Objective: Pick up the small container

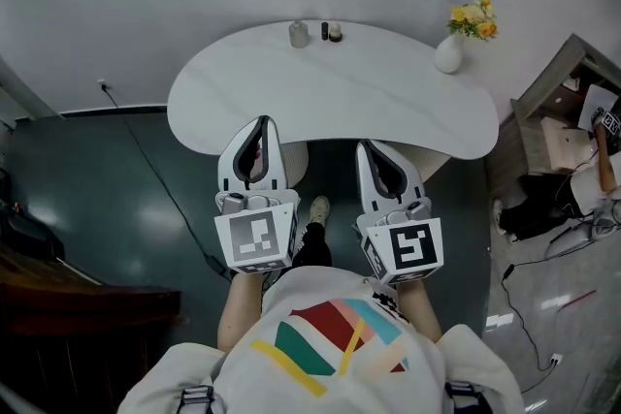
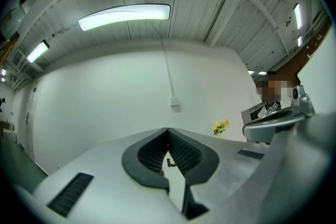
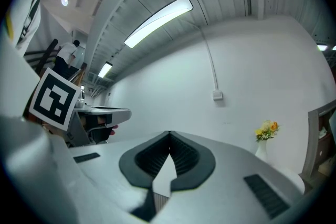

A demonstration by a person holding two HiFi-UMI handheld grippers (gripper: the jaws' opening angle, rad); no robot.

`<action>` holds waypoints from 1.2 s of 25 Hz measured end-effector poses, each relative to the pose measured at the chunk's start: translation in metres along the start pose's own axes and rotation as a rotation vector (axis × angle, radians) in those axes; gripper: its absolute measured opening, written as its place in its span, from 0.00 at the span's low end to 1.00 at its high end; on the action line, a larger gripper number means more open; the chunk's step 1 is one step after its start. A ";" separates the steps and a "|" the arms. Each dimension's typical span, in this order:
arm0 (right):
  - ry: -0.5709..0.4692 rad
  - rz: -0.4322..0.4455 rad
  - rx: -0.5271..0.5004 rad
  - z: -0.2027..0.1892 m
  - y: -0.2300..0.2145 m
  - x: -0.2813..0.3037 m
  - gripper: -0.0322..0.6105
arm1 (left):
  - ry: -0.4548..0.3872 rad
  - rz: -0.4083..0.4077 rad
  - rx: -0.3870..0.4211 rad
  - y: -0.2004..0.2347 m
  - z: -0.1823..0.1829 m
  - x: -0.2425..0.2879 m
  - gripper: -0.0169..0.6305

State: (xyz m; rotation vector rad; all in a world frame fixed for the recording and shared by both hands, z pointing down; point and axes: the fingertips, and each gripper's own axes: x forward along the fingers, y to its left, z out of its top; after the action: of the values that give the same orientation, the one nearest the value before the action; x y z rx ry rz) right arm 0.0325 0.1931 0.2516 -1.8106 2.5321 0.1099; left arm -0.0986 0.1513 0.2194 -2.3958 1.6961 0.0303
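Three small containers stand at the far edge of the white table (image 1: 243,102): a grey one (image 1: 298,34), a thin dark one (image 1: 324,31) and a low dark jar (image 1: 335,34). My left gripper (image 1: 261,123) hovers at the table's near edge, well short of them, with its jaws shut and nothing between them. Beside it, my right gripper (image 1: 368,147) is shut and empty too. In the left gripper view the fingertips (image 2: 168,130) meet, and a small dark container (image 2: 169,162) shows through the gap below. The right gripper view shows closed tips (image 3: 169,134) as well.
A white vase (image 1: 448,54) with yellow flowers (image 1: 473,17) stands at the table's far right. A cable (image 1: 155,170) runs across the dark floor on the left. Wooden furniture and clutter (image 1: 568,141) fill the right side. The white wall lies just behind the table.
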 end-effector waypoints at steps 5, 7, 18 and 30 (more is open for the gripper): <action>0.017 0.007 0.011 -0.008 -0.005 0.022 0.07 | 0.006 -0.014 0.009 0.004 -0.008 0.021 0.05; 0.023 0.006 0.019 -0.011 -0.010 0.033 0.07 | 0.016 -0.016 0.017 0.006 -0.012 0.032 0.05; 0.066 0.019 0.015 -0.038 -0.032 0.106 0.07 | 0.030 -0.033 -0.013 0.022 -0.048 0.103 0.05; 0.086 0.019 -0.029 -0.048 -0.081 0.220 0.07 | 0.029 -0.049 -0.080 0.046 -0.077 0.219 0.05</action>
State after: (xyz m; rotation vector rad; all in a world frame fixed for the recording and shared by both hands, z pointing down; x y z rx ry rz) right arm 0.0388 -0.0437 0.2824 -1.8402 2.6193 0.0713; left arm -0.0750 -0.0809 0.2577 -2.5065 1.6791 0.0580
